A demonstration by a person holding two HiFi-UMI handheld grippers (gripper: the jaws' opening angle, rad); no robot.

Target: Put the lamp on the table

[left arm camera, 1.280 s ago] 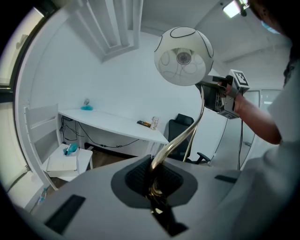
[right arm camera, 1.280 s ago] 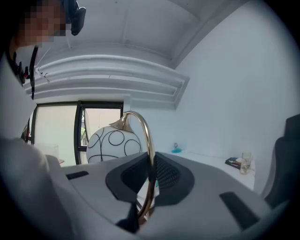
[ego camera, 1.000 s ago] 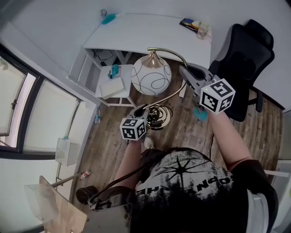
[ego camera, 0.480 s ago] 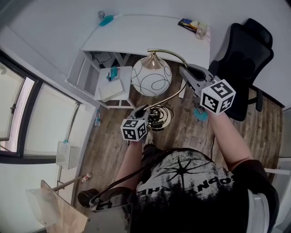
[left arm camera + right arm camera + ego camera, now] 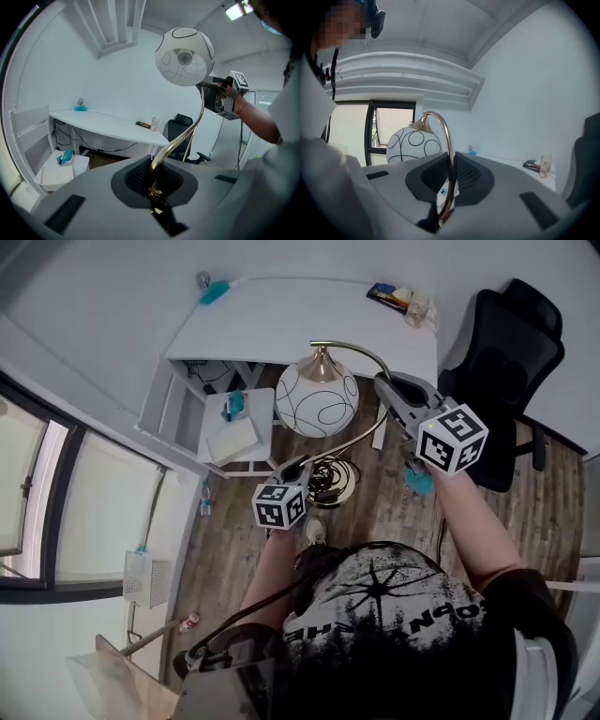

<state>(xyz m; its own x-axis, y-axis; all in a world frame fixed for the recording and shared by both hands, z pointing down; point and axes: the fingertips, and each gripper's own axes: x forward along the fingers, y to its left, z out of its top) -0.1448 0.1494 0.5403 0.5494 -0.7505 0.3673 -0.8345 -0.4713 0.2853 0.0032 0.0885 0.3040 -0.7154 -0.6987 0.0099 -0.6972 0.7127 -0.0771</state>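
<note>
The lamp has a white globe shade [image 5: 317, 397] with black loops, a curved gold stem [image 5: 367, 357] and a gold base [image 5: 334, 480] with coiled cord, held above the wooden floor. My left gripper [image 5: 295, 468] is shut low on the stem near the base; in the left gripper view the stem [image 5: 176, 143] rises from my left gripper [image 5: 154, 180] up to the shade [image 5: 184, 56]. My right gripper [image 5: 394, 392] is shut higher on the stem; the right gripper view shows the stem [image 5: 449, 154] between the pads of my right gripper [image 5: 447, 187]. The white table [image 5: 281, 320] lies just beyond the shade.
A black office chair [image 5: 506, 352] stands at the right of the table. A white side unit [image 5: 234, 423] sits under the table's left end. On the table's far corner are a glass [image 5: 417, 306] and a dark book [image 5: 386, 292]; a teal object [image 5: 214, 287] lies far left.
The lamp and both grippers have shifted slightly towards the table as the view moved. Both grips on the stem are unchanged.
</note>
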